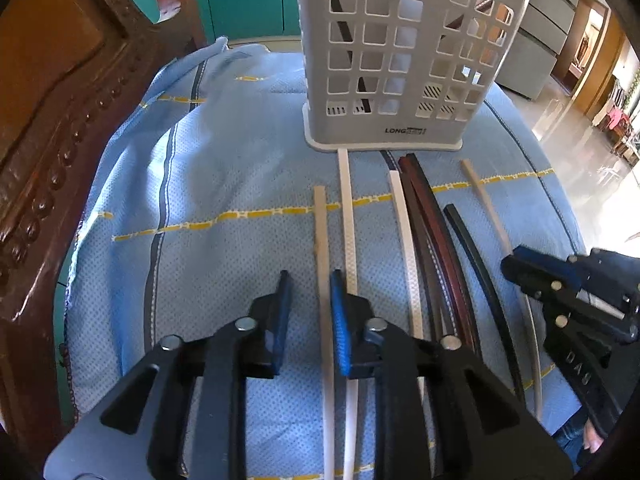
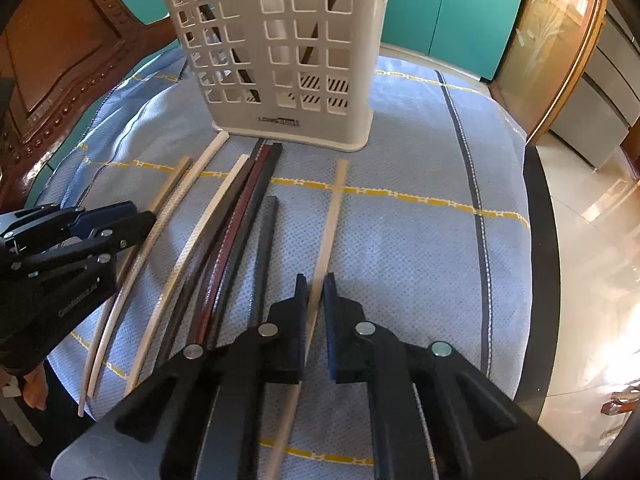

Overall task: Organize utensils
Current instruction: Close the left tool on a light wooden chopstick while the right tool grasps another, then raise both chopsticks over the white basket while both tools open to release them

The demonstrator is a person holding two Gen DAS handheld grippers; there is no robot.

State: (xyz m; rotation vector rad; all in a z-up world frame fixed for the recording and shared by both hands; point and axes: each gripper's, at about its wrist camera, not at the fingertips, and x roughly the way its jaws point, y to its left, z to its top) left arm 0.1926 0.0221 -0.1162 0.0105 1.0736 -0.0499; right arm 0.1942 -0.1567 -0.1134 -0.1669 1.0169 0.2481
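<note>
Several chopsticks lie side by side on a blue cloth (image 1: 224, 184) in front of a white perforated utensil holder (image 1: 404, 52), which shows in the right wrist view too (image 2: 280, 48). The holder has dark chopsticks inside. My left gripper (image 1: 310, 280) is open, its jaws astride a beige chopstick (image 1: 321, 232), with a white chopstick (image 1: 347, 208) by the right finger. My right gripper (image 2: 315, 280) is open around the rightmost beige chopstick (image 2: 332, 216). Dark red and black chopsticks (image 2: 248, 216) lie between the two grippers.
A carved wooden headboard or chair back (image 1: 60, 120) stands at the left. Teal cabinet doors (image 2: 452, 12) are behind. The table's dark rim (image 2: 540, 240) and a shiny tiled floor (image 2: 592, 208) are at the right.
</note>
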